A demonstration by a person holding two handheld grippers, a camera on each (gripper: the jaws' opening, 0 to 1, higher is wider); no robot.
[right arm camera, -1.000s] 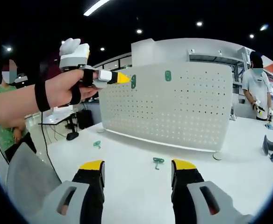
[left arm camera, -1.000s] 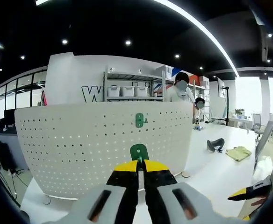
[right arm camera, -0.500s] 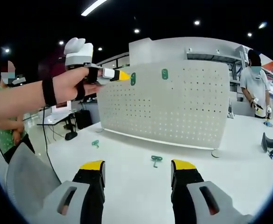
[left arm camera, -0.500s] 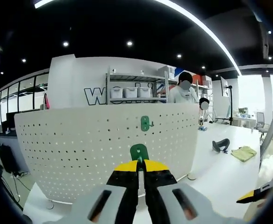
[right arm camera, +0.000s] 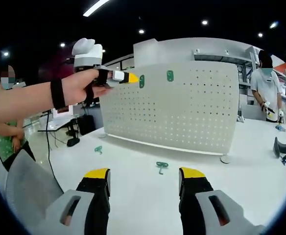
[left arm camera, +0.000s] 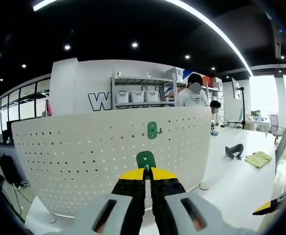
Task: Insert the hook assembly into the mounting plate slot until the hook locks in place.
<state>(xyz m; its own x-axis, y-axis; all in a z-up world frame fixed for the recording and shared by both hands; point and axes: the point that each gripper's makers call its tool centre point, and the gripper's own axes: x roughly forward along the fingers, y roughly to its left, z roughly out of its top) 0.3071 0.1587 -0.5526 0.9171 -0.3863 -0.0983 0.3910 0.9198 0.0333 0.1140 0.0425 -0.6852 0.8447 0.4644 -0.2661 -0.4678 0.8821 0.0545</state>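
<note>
Here my left gripper (left arm camera: 144, 172) has its yellow-tipped fingers clamped on a flat green hook (left arm camera: 145, 159), held before the curved white perforated plate (left arm camera: 84, 156); my right gripper (right arm camera: 144, 175) fingers stand apart above the glossy white counter (right arm camera: 133, 191).

Yellow-tipped black jaws; black wristband (right arm camera: 58, 94)

- The left gripper (left arm camera: 144, 172) is raised and pointed forward; its yellow-tipped jaws are pressed together, pinching the base of a green hook piece (left arm camera: 145, 159)
- From the right gripper view, the left hand (right arm camera: 82, 87) is wrapped round that gripper's handle, arm stretched out level, a dark band at the wrist; the grip under the fingers is hard to make out
- The right gripper (right arm camera: 144, 174) sits low; its two jaws stand well apart with nothing between them
- Its yellow tip seems to show at the lower right edge of the left gripper view
</note>
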